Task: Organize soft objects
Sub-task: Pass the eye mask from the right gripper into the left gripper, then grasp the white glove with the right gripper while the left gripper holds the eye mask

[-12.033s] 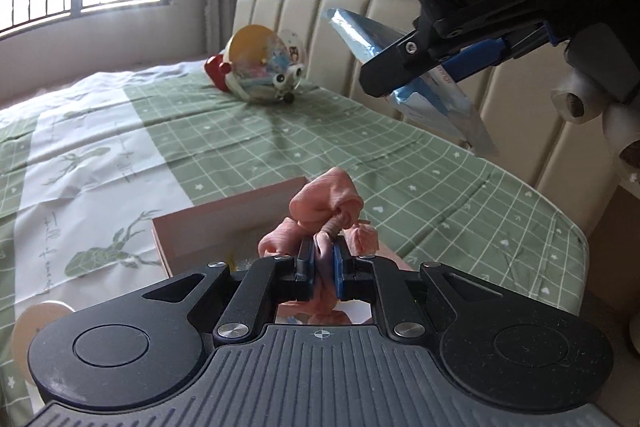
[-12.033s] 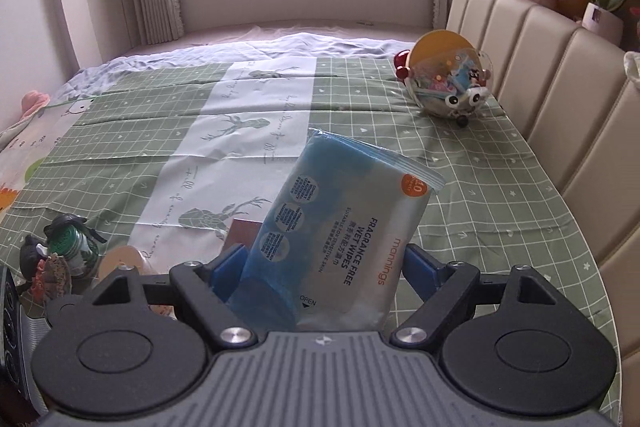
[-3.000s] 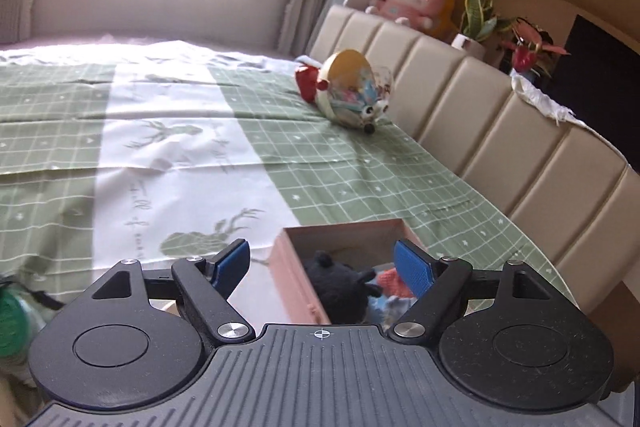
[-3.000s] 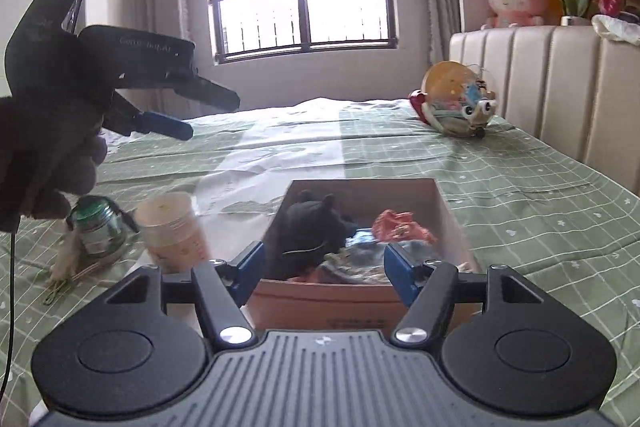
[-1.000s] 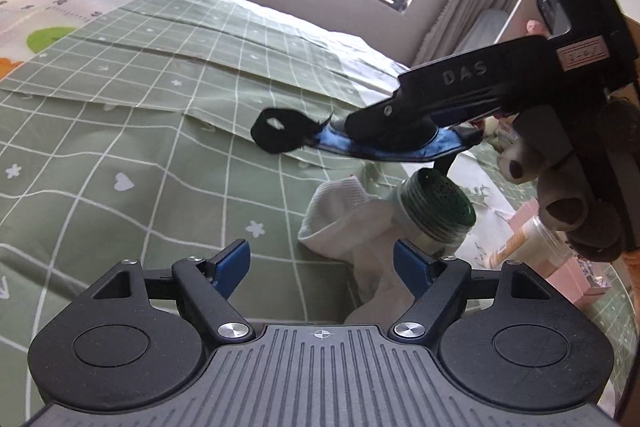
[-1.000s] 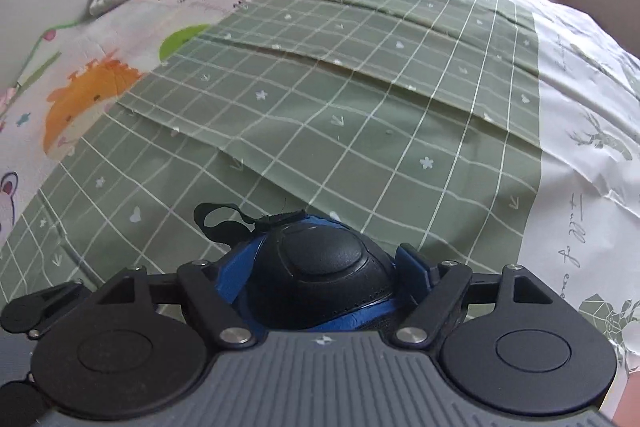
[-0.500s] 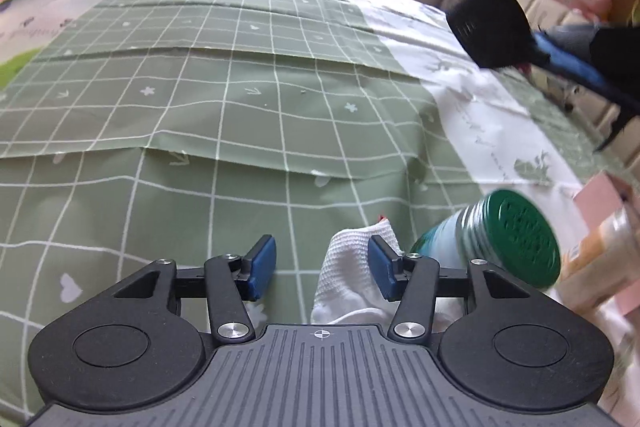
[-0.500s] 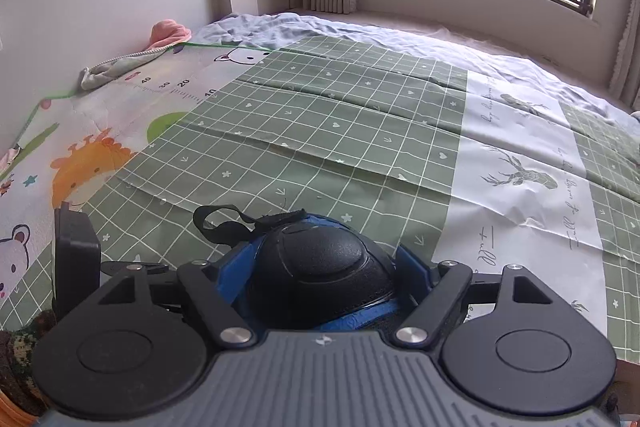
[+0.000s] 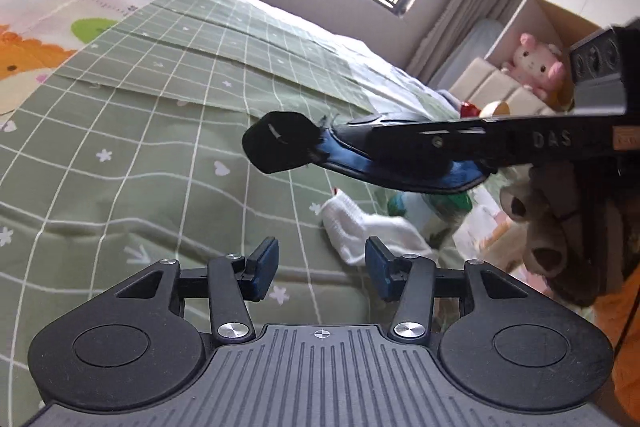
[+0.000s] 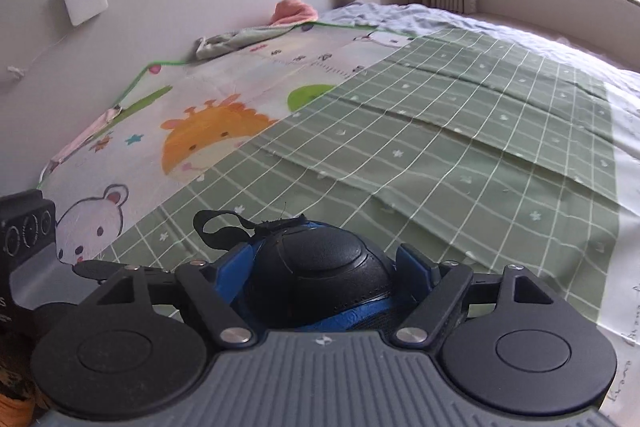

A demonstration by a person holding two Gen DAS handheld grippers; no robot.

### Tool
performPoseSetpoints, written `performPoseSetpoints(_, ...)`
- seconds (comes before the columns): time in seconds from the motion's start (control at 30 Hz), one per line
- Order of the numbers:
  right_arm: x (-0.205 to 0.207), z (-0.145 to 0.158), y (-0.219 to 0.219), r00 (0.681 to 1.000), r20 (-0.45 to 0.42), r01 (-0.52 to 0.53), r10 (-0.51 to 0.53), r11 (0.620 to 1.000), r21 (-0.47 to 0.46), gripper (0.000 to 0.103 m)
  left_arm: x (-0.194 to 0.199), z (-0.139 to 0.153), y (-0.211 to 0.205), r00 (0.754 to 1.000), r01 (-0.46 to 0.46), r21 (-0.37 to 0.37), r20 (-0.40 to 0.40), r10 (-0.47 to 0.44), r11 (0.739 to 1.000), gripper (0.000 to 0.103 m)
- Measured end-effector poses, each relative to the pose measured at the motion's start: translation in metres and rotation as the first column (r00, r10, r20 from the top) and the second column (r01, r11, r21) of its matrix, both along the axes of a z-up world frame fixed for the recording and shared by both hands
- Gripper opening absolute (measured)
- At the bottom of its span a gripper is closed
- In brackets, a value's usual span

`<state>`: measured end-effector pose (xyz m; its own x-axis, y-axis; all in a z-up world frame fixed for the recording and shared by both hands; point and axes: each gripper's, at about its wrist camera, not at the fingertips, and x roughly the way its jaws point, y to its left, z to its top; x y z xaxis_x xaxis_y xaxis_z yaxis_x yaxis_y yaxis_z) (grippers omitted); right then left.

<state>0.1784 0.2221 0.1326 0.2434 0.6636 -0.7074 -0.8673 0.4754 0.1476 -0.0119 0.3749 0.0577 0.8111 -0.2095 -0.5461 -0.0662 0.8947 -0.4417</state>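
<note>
My right gripper (image 10: 320, 267) is shut on a black and blue padded guard (image 10: 324, 267) with a black strap loop, held above the bed. The guard also shows in the left wrist view (image 9: 360, 159), clamped in the right gripper (image 9: 384, 143) above the bedspread. A white sock (image 9: 360, 231) lies on the green checked bedspread just beyond and right of my left gripper (image 9: 320, 267), which is open and empty with nothing between its blue pads.
A green-lidded jar (image 9: 444, 203) and a pale container (image 9: 484, 227) lie behind the sock. A pink plush (image 9: 536, 63) sits on the beige headboard. A cartoon play mat (image 10: 208, 143) covers the bed's left side by the wall.
My left gripper has pulled back from the sock and its jaws have opened wider. My right gripper, still holding the guard, has swung across above the sock.
</note>
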Motion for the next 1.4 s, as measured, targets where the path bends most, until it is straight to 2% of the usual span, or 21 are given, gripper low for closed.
performPoseSetpoints(0.1,-0.006,-0.002,-0.003,1.0,0.017,-0.003,0.004,1.0,-0.024,0.079,-0.011,-0.005,-0.009,0.998,0.048,0.09,-0.034,-0.046,0.995,0.052)
performPoseSetpoints(0.17,-0.004,-0.001,-0.007,1.0,0.003,-0.019,0.02,0.999,-0.05,0.079,-0.018,-0.006,-0.013,0.996,0.085,0.095,-0.026,-0.083,0.992,0.052)
performPoseSetpoints(0.2,0.002,0.0,-0.008,0.998,-0.059,-0.016,0.013,0.999,-0.051,0.079,-0.02,-0.005,-0.015,0.995,0.1,0.092,-0.013,-0.099,0.991,0.052)
performPoseSetpoints(0.27,0.02,-0.007,-0.009,0.965,-0.263,0.01,-0.017,1.0,-0.029,0.079,-0.023,-0.001,-0.022,0.993,0.12,0.084,0.009,-0.121,0.989,0.052)
performPoseSetpoints(0.3,0.023,-0.011,-0.007,0.952,-0.302,0.041,-0.05,0.998,-0.038,0.079,-0.023,0.0,-0.024,0.992,0.121,0.087,0.012,-0.123,0.989,0.052)
performPoseSetpoints(0.43,0.009,-0.014,-0.002,0.982,-0.16,0.094,-0.099,0.995,-0.04,0.079,-0.026,0.007,-0.034,0.995,0.096,0.146,-0.003,-0.097,0.985,0.052)
performPoseSetpoints(0.5,0.001,-0.005,-0.014,0.99,-0.099,0.1,-0.099,0.995,0.008,0.079,-0.032,0.015,-0.038,0.996,0.082,0.169,0.032,-0.089,0.982,0.052)
performPoseSetpoints(0.57,-0.011,0.01,-0.03,0.997,0.022,0.076,-0.077,0.996,0.04,0.079,-0.032,0.024,-0.045,0.992,0.092,0.199,0.07,-0.108,0.976,0.052)
performPoseSetpoints(0.67,-0.028,0.028,-0.068,0.972,0.21,0.09,-0.106,0.992,0.087,0.079,-0.016,0.025,-0.069,0.989,0.129,0.305,0.03,-0.145,0.944,0.053)
performPoseSetpoints(0.73,-0.034,0.03,-0.097,0.954,0.265,0.121,-0.143,0.988,0.098,0.079,0.0,0.019,-0.088,0.988,0.15,0.39,-0.034,-0.149,0.909,0.053)
performPoseSetpoints(0.8,-0.04,0.025,-0.122,0.952,0.275,0.116,-0.134,0.99,0.08,0.079,0.01,0.011,-0.105,0.986,0.165,0.467,-0.09,-0.139,0.869,0.054)
performPoseSetpoints(0.83,-0.043,0.019,-0.135,0.953,0.275,0.111,-0.126,0.991,0.069,0.079,0.013,0.006,-0.111,0.985,0.171,0.483,-0.111,-0.134,0.859,0.057)
performPoseSetpoints(0.9,-0.052,0.004,-0.156,0.951,0.282,0.116,-0.124,0.992,0.044,0.079,0.015,0.001,-0.118,0.987,0.157,0.499,-0.12,-0.111,0.852,0.061)
performPoseSetpoints(1.0,-0.064,-0.027,-0.179,0.946,0.279,0.166,-0.163,0.986,0.013,0.079,0.016,-0.009,-0.121,0.992,0.109,0.533,-0.118,-0.055,0.839,0.079)
performPoseSetpoints(1.03,-0.067,-0.038,-0.183,0.947,0.269,0.18,-0.173,0.984,-0.001,0.079,0.019,-0.012,-0.117,0.992,0.088,0.524,-0.119,-0.03,0.847,0.082)
performPoseSetpoints(1.1,-0.073,-0.057,-0.186,0.952,0.241,0.201,-0.19,0.979,-0.024,0.079,0.024,-0.016,-0.109,0.99,0.045,0.457,-0.139,0.022,0.889,0.086)
performPoseSetpoints(1.13,-0.076,-0.065,-0.187,0.953,0.229,0.209,-0.196,0.977,-0.033,0.079,0.026,-0.018,-0.107,0.989,0.03,0.436,-0.144,0.036,0.9,0.088)
performPoseSetpoints(1.33,-0.086,-0.092,-0.188,0.967,0.175,0.2,-0.184,0.977,-0.077,0.079,0.033,-0.022,-0.114,0.987,-0.011,0.444,-0.139,0.081,0.896,0.09)
performPoseSetpoints(1.4,-0.088,-0.092,-0.189,0.967,0.179,0.197,-0.181,0.977,-0.078,0.079,0.034,-0.023,-0.111,0.986,-0.013,0.427,-0.143,0.081,0.904,0.09)
